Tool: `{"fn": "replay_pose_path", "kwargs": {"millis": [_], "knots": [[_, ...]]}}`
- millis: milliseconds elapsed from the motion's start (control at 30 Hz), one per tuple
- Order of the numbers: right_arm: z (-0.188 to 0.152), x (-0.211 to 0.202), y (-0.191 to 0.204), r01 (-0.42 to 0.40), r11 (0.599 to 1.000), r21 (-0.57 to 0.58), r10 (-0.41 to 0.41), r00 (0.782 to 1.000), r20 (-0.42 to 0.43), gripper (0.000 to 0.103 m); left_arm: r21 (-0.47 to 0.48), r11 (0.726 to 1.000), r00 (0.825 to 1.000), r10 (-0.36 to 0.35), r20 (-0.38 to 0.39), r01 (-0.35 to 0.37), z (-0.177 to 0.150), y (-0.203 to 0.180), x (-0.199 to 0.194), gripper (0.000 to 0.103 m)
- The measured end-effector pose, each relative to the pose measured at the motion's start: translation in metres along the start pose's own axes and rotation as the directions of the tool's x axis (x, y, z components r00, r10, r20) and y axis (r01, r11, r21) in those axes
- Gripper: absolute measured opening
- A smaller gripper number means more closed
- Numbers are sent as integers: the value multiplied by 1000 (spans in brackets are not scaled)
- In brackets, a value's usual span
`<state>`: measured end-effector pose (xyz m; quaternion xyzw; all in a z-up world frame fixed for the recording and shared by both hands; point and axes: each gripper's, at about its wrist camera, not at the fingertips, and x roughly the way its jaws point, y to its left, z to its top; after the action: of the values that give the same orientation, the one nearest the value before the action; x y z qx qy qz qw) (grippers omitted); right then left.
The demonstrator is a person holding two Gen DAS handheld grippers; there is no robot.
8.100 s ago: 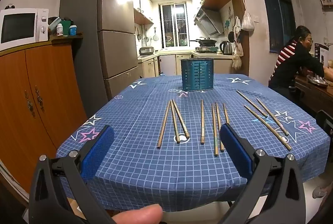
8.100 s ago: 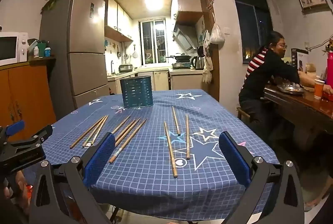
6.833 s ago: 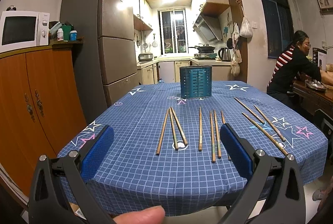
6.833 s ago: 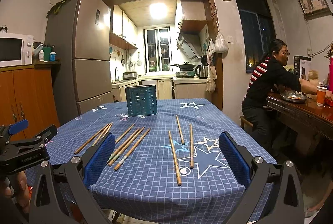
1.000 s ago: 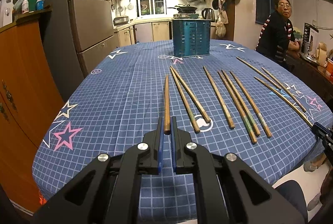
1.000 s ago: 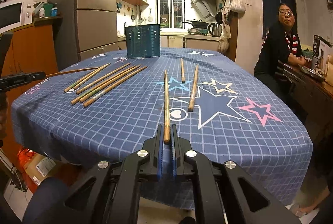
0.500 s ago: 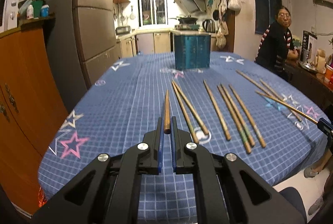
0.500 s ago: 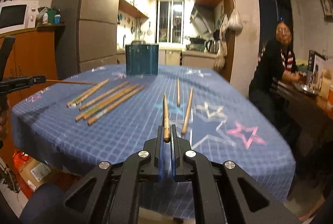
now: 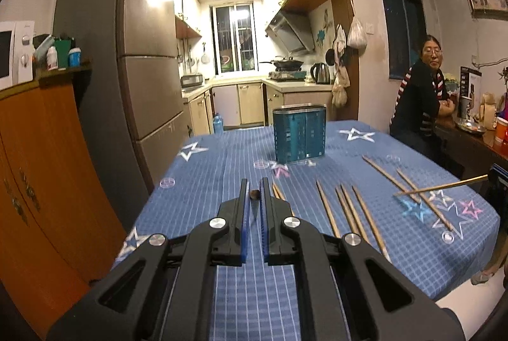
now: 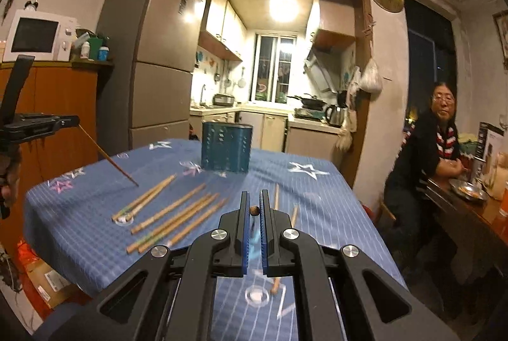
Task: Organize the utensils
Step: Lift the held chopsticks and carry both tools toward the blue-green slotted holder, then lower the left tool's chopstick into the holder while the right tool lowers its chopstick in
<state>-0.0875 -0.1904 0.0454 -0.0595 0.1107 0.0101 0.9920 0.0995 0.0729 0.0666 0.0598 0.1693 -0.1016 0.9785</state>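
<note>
While each tongs pair is clamped on one chopstick, left tongs (image 9: 253, 194) and right tongs (image 10: 254, 210), the holder (image 9: 299, 133) stands ahead of both on the counter (image 9: 222, 169), slightly right of the left pair and nearer it; both sticks point forward.

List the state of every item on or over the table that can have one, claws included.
Left claw: shut on a chopstick, lifted off the table.
Right claw: shut on a chopstick, lifted off the table.
Blue utensil holder: upright, nothing sticking out of it.
Loose chopsticks: lying flat on the tablecloth.
</note>
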Motion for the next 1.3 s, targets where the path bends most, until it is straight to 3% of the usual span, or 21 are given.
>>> {"fn": "replay_pose_path", "kwargs": {"millis": [600, 1067, 1300], "knots": [[86, 98, -32, -148, 989, 26, 150, 982, -116, 7, 13, 999, 999, -31, -16, 31, 67, 11, 58, 5], [128, 192, -35, -201, 980, 13, 199, 957, -211, 7, 16, 1000, 999, -25, -35, 26, 93, 16, 112, 5], [164, 217, -46, -219, 975, 35, 221, 954, -201, 7, 29, 998, 999, -48, -5, 48, 115, 9, 124, 5]]}}
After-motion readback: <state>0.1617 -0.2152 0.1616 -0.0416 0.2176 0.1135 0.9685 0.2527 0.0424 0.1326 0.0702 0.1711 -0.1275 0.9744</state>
